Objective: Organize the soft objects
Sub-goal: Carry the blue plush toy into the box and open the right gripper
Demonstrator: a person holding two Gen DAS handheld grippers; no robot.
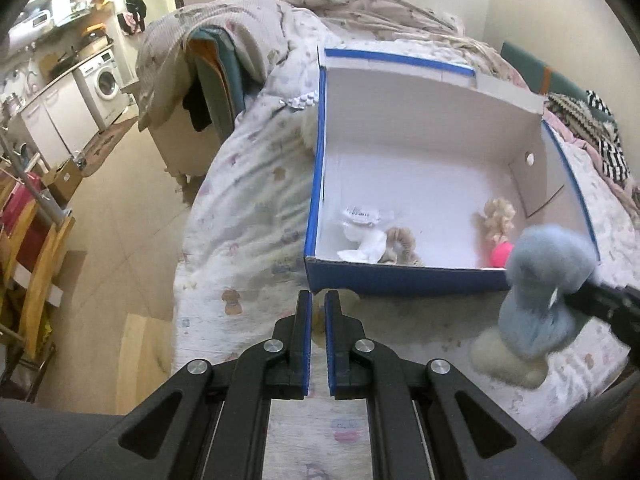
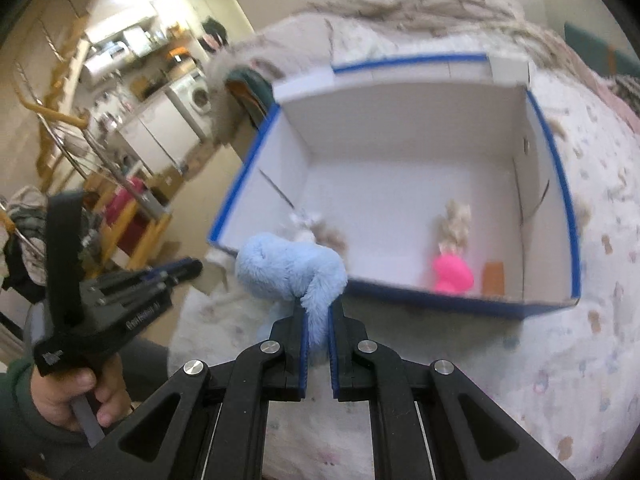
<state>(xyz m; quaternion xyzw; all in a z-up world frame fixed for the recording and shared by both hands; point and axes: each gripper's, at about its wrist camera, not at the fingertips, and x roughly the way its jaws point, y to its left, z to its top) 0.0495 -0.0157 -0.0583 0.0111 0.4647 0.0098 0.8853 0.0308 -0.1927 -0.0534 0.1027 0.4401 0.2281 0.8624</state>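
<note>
A blue-edged white cardboard box (image 1: 320, 160) (image 2: 568, 216) stands open on the bed. Inside lie a white cloth (image 1: 366, 246), a beige scrunchie (image 1: 402, 244) and a blonde doll in pink (image 1: 498, 226) (image 2: 452, 256). My right gripper (image 2: 318, 312) is shut on a fluffy light-blue soft object (image 2: 290, 266) (image 1: 540, 292), held just before the box's near wall. My left gripper (image 1: 318, 300) is shut and empty, near the box's near left corner. A cream fluffy item (image 1: 504, 360) lies on the bed under the blue one.
The bed has a pale patterned quilt (image 1: 248, 208) and crumpled bedding (image 1: 360, 4) at the back. Striped clothes (image 1: 604, 136) lie at right. A pill blister pack (image 1: 302, 101) lies left of the box. Floor, wooden chairs (image 1: 36, 240) and a washing machine (image 1: 102, 80) are left.
</note>
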